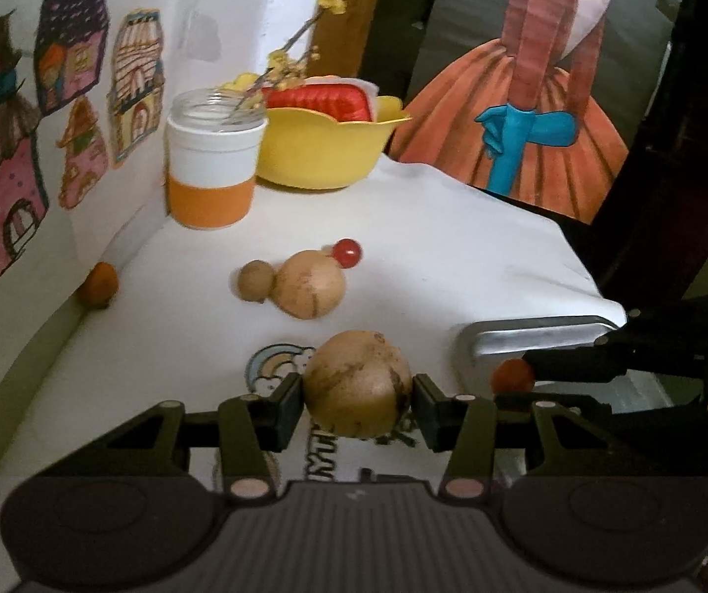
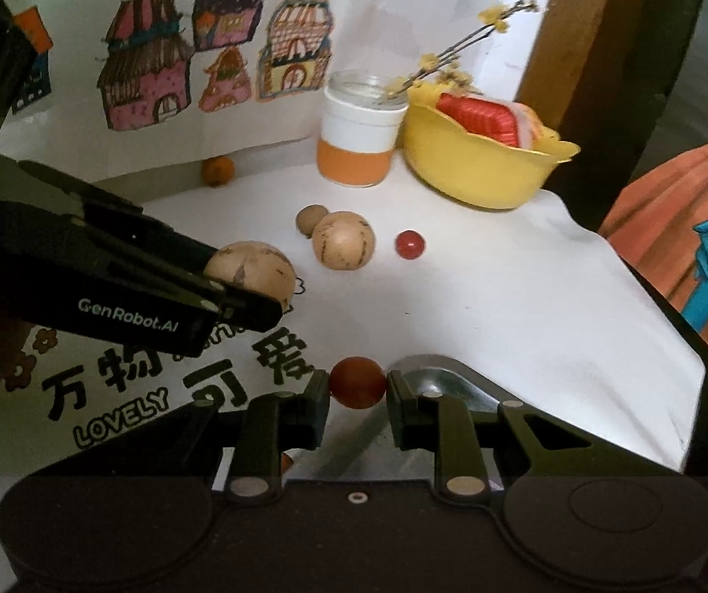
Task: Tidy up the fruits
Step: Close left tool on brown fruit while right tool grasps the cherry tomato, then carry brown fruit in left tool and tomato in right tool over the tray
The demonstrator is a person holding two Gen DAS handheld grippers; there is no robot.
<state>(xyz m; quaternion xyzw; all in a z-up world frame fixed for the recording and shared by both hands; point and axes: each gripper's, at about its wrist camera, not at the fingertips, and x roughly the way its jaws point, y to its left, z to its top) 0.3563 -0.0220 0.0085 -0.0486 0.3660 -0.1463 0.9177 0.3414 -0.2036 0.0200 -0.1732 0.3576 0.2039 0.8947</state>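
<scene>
Where the cloth (image 2: pixel 477 326) reads "LOVELY", "GenRobot.AI" left gripper (image 1: pixel 357 390) clamping a tan fruit (image 1: pixel 356 383), right gripper (image 2: pixel 357 388) a red one (image 2: pixel 356 381)

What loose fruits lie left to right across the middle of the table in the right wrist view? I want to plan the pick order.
Small orange fruit by the wall → small brown fruit → large tan fruit → small red fruit.

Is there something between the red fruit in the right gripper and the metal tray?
Nothing visible does. The right gripper holds the red fruit just at the metal tray edge, with no object between them.
</scene>
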